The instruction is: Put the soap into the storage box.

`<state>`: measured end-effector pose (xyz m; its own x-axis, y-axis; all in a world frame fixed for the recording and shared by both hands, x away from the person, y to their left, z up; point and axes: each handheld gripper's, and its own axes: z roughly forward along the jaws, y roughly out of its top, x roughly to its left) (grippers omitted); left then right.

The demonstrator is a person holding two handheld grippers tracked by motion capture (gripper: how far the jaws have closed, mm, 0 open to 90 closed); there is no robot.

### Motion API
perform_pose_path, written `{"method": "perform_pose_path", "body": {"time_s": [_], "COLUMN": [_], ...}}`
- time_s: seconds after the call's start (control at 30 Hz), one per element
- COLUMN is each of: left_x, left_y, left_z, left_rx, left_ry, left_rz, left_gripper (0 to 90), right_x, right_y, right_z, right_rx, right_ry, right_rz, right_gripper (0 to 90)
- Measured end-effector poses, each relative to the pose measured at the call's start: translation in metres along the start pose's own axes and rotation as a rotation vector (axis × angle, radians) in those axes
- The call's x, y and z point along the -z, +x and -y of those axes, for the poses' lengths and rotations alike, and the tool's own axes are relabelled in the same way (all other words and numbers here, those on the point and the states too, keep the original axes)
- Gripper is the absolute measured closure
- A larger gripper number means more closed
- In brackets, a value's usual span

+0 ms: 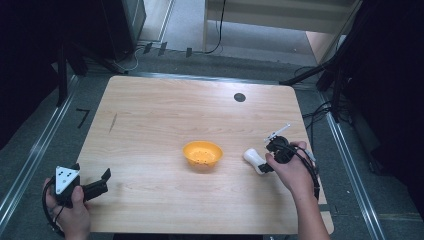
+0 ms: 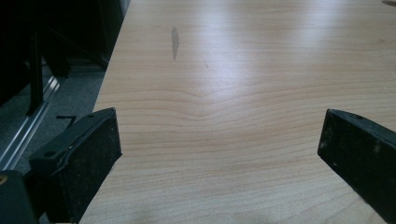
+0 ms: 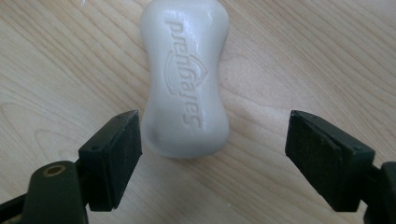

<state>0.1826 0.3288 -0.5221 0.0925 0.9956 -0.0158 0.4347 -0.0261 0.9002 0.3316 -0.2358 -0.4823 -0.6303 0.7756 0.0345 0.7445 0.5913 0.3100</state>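
Your right gripper (image 3: 212, 158) is standing with its jaws spread, neither pad pressing on anything, and the white soap bar (image 3: 186, 77) is lying between and just ahead of them, its near end almost brushing the left pad. In the high view that bar (image 1: 254, 159) is sitting at the right of centre on the bench (image 1: 150, 115), with the orange bowl (image 1: 202, 154) near it toward the middle of the frame. The bar is looking solid and stiff, fairly light, with a smooth waxy skin that is likely to be slippery. You are best taking it across the narrowed waist, where the sides pinch in and the pads can seat. Your left gripper (image 1: 92, 187) is hanging wide and empty at the lower left.
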Motion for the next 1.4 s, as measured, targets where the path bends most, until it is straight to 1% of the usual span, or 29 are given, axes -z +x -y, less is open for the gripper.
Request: {"method": "perform_pose_path", "body": {"time_s": [0.23, 0.27, 0.3, 0.47, 0.7, 0.93, 1.4], "left_x": [0.000, 0.000, 0.000, 0.000, 0.000, 0.000, 0.000], "left_y": [0.001, 0.001, 0.001, 0.001, 0.001, 0.001, 0.001], "left_z": [0.000, 0.000, 0.000, 0.000, 0.000, 0.000, 0.000], "left_rx": [-0.001, -0.001, -0.001, -0.001, -0.001, -0.001, 0.002], "left_ry": [0.002, 0.002, 0.002, 0.002, 0.003, 0.001, 0.002], "left_rz": [0.004, 0.003, 0.003, 0.004, 0.004, 0.004, 0.004], "left_gripper": [0.0, 0.0, 0.0, 0.0, 0.0, 0.0, 0.0], "right_x": [-0.004, -0.005, -0.005, -0.009, -0.015, -0.022, -0.031], "right_y": [0.003, 0.003, 0.004, 0.006, 0.007, 0.008, 0.007], "right_z": [-0.009, -0.010, -0.012, -0.019, -0.026, -0.029, -0.031], "right_rx": [-0.002, 0.006, 0.002, 0.010, -0.004, -0.013, -0.021], "right_ry": [-0.001, -0.004, 0.000, 0.002, 0.012, 0.032, 0.053], "right_rz": [-0.006, -0.009, -0.008, -0.012, -0.017, -0.027, -0.036], "right_gripper": [19.5, 19.5, 19.5, 20.4, 23.6, 28.9, 34.6]}}
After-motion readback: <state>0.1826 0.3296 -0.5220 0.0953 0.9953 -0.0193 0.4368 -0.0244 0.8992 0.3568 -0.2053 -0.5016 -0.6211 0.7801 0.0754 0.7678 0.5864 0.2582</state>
